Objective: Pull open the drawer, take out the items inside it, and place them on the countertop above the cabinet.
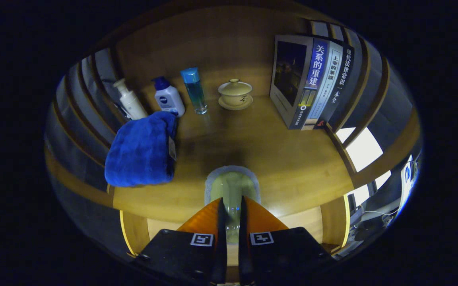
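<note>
My gripper (231,201) is shut on a pale, translucent cup-like item (232,183), which is pinched between the two orange fingers (206,218). The item's rounded top sticks out just ahead of the fingertips, over the front part of the wooden countertop (288,159). Whether it touches the wood I cannot tell. Below the countertop's front edge, on either side of the fingers, is the cabinet's lighter wood (161,227). The fingers and gripper body hide the drawer's inside.
A folded blue towel (141,151) lies on the countertop left of the fingers. Beyond it stand a white pump bottle (130,101), a white bottle with a blue cap (168,98) and a blue-capped clear bottle (194,90). A lidded tea bowl (235,94) and upright books (312,83) stand farther back.
</note>
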Available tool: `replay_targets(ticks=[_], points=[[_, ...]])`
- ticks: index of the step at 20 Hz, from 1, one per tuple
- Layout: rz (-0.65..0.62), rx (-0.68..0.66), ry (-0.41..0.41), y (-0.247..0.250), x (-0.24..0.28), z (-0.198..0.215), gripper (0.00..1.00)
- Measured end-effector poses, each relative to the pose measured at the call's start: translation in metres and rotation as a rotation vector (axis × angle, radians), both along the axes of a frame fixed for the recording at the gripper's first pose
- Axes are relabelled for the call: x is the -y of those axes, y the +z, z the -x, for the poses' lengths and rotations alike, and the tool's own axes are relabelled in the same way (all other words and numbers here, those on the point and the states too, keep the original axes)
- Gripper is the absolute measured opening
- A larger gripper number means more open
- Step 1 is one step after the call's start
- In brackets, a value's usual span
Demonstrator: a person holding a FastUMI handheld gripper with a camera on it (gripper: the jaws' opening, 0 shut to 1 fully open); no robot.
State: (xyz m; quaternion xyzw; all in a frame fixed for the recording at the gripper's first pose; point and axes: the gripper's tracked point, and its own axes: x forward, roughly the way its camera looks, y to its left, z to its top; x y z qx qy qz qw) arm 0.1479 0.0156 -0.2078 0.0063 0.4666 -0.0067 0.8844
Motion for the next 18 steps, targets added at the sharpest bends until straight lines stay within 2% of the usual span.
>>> replay_targets(ticks=[6,9,11,13,18], points=[[-0.015,0.039,-0.008,-0.005,-0.01,-0.034,0.2],[-0.022,0.048,-0.009,-0.005,-0.01,-0.036,0.27],[-0.032,0.057,-0.002,-0.005,-0.01,-0.033,0.44],[-0.031,0.072,-0.003,-0.002,-0.007,-0.028,0.46],[-0.059,0.156,-0.015,0.012,-0.003,-0.021,0.92]])
